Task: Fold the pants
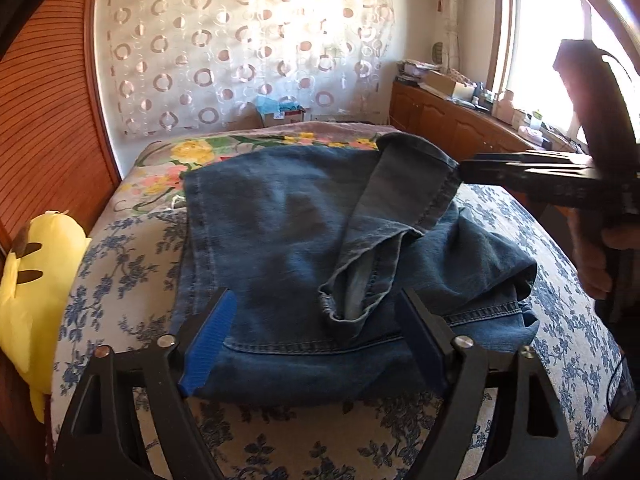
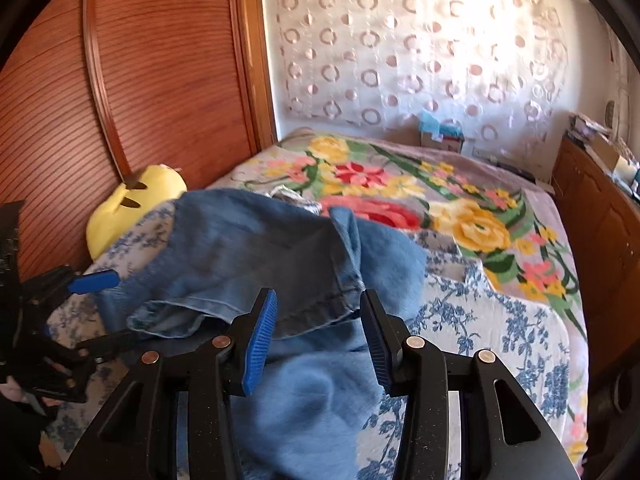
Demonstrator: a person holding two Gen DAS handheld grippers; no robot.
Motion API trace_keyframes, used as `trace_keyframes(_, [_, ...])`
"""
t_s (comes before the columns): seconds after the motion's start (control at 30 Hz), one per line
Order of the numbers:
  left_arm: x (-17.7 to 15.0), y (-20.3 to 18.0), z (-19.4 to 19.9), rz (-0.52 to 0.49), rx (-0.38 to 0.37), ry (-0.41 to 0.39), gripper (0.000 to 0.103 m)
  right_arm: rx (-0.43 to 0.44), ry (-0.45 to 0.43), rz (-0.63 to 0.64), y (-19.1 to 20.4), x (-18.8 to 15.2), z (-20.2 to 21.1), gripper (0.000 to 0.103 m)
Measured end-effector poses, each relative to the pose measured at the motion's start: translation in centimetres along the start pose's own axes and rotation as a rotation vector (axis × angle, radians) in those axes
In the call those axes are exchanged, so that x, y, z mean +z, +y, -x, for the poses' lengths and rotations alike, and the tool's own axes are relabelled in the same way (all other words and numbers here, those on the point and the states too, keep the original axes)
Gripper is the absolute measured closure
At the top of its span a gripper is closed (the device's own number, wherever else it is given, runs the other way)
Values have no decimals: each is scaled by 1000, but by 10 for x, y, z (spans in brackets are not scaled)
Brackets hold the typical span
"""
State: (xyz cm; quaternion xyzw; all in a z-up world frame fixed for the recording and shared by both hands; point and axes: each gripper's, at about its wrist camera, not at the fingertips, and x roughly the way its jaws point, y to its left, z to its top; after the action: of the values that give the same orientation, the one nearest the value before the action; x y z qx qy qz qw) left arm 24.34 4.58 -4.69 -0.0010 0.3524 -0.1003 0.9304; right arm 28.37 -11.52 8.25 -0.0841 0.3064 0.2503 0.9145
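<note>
While the blue denim pants point(image 1: 304, 232) lie half-folded on the floral-sheeted bed point(image 1: 132, 280), long axis running away, both jaws gape empty: left hand-held gripper point(image 1: 316, 320) straddles the near edge, right hand-held gripper point(image 2: 318, 320) sits nearer the loose leg hem point(image 2: 320, 312).

Light: I see strong daylight from the window point(image 1: 560, 40), blown out to white | Glare: the patterned curtain point(image 2: 420, 60) washes out at its top | Shadows: soft dark patches on the jeans point(image 1: 300, 216) | Blur: right wrist view smeared, left sharper | Distortion: heavy fisheye bending, black vignette at corners
</note>
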Motion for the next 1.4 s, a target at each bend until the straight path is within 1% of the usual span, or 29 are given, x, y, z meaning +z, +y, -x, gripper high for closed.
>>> trace_keyframes(0.1, [0, -2, -4, -5, -13, 12, 27, -1, 14, -4, -3, 11, -15, 58])
trace_keyframes(0.17, [-1, -3, -7, -3, -29, 27, 28, -4, 19, -15, -6, 17, -17, 58])
trace_keyframes(0.27, [-3, -3, -10, 4, -54, 44, 33, 8, 25, -34, -11, 21, -21, 58])
trace_keyframes(0.43, [-2, -4, -18, 7, -44, 58, 41, 13, 44, -50, -16, 23, -34, 58])
trace_keyframes(0.5, [0, -3, -19, 12, -46, 60, 47, 17, 46, -49, -15, 23, -35, 58])
trace_keyframes(0.57, [0, -3, -20, 14, -49, 59, 51, 24, 41, -46, -19, 19, -32, 72])
trace_keyframes(0.6, [0, -3, -20, 15, -52, 57, 55, 25, 40, -43, -18, 20, -32, 75])
trace_keyframes(0.67, [-1, -4, -18, 15, -62, 56, 60, 29, 27, -39, -21, 13, -25, 89])
trace_keyframes(0.77, [-2, -6, -17, 10, -73, 54, 69, 36, -4, -37, -23, 11, -16, 93])
trace_keyframes(0.83, [-3, -7, -15, 7, -83, 52, 75, 42, -28, -40, -26, 8, -13, 94])
trace_keyframes(0.87, [-3, -8, -15, 5, -86, 50, 81, 43, -40, -40, -27, 7, -10, 94])
trace_keyframes(0.97, [-1, -9, -8, 9, -101, 36, 82, 39, -75, -45, -30, 8, 0, 95])
trace_keyframes(1.1, [2, -17, 6, -9, -124, 1, 92, 32, -111, -42, -32, 10, 15, 95])
trace_keyframes(1.23, [8, -21, 22, -13, -135, -47, 93, 19, -146, -19, -30, 16, 26, 95])
trace_keyframes(1.4, [16, -20, 41, -14, -140, -93, 94, 19, -196, 18, -19, 29, 39, 95])
